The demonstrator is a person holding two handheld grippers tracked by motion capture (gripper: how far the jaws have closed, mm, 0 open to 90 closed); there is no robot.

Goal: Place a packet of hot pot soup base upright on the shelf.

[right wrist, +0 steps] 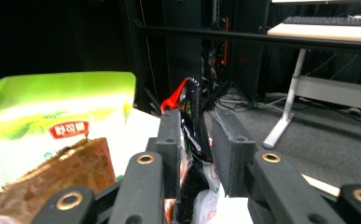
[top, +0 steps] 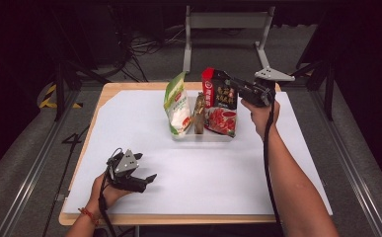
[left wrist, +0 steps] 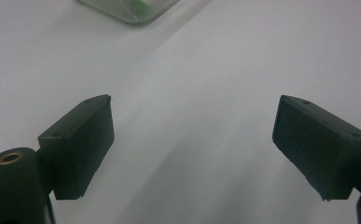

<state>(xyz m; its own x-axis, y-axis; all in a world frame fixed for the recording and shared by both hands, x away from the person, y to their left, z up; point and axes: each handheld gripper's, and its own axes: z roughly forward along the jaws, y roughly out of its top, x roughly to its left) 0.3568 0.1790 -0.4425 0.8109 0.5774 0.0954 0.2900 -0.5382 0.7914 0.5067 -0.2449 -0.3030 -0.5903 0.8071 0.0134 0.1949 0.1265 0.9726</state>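
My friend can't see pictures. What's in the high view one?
A person's right hand-held gripper reaches the top edge of a red and black packet standing in a clear tray beside a green and white packet and a brown one. The left hand-held gripper rests open on the white table.
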